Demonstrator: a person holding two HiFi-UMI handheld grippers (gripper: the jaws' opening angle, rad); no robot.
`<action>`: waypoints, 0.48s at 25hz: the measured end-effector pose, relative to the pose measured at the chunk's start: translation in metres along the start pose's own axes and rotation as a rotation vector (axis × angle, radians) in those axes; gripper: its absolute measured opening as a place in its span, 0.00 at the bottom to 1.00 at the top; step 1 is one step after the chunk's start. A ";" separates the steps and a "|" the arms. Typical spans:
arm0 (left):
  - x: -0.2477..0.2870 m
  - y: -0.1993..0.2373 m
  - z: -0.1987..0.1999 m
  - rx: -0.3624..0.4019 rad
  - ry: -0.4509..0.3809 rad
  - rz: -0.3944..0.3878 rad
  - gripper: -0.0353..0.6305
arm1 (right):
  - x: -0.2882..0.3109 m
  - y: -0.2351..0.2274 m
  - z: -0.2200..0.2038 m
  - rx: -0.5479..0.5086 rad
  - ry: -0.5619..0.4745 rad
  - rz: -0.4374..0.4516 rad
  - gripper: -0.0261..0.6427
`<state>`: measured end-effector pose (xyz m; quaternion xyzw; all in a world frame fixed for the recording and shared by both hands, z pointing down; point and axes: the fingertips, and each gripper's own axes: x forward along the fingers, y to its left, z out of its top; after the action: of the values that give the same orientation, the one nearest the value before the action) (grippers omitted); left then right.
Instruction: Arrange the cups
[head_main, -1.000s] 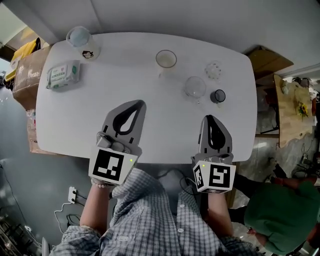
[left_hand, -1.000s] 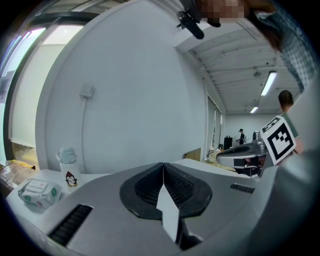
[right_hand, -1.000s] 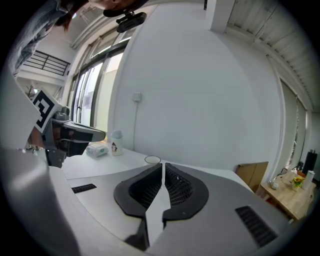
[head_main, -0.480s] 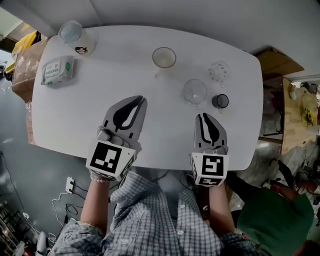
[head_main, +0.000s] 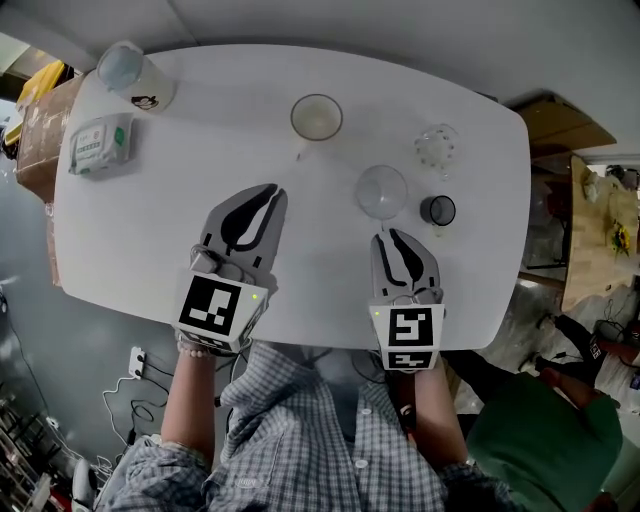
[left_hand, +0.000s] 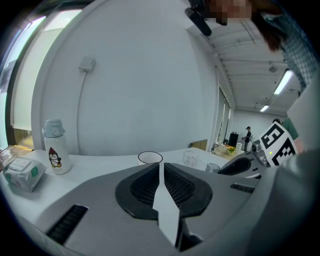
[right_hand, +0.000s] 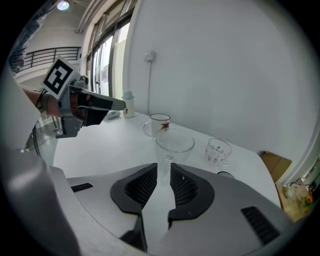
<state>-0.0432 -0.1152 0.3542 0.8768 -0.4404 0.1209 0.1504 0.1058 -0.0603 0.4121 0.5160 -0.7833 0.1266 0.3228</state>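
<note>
Four cups stand on the white table (head_main: 200, 110): a white mug (head_main: 316, 116) (right_hand: 160, 124) (left_hand: 150, 158), a clear stemmed glass (head_main: 381, 191) (right_hand: 174, 145), a patterned tumbler (head_main: 437, 147) (right_hand: 218, 151) (left_hand: 190, 158) and a small dark cup (head_main: 437, 210) (right_hand: 226, 175). My right gripper (head_main: 393, 236) (right_hand: 164, 167) sits just short of the clear glass, jaws a narrow gap apart, nothing between them. My left gripper (head_main: 270, 192) (left_hand: 160, 165) hovers over the table's middle, jaws together and empty, the mug well ahead of it.
A white bottle with a penguin print (head_main: 133, 75) (left_hand: 56, 147) and a pack of wipes (head_main: 97, 145) (left_hand: 20, 172) lie at the far left. Cardboard boxes (head_main: 30, 140) stand past the left edge, a wooden surface (head_main: 595, 230) to the right.
Both grippers have crept forward over the table; the right one is now closer to the clear glass, and its jaws have parted slightly.
</note>
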 end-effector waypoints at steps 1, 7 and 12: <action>0.004 0.002 -0.002 -0.001 0.006 0.001 0.07 | 0.000 0.000 0.000 -0.011 0.005 0.005 0.17; 0.035 0.011 -0.019 0.010 0.059 -0.011 0.12 | 0.001 0.008 0.001 -0.022 0.003 0.048 0.13; 0.057 0.015 -0.032 0.009 0.099 -0.007 0.18 | 0.008 0.011 0.007 -0.019 -0.015 0.062 0.13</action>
<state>-0.0247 -0.1534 0.4055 0.8720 -0.4289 0.1655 0.1682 0.0914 -0.0649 0.4134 0.4891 -0.8025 0.1253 0.3178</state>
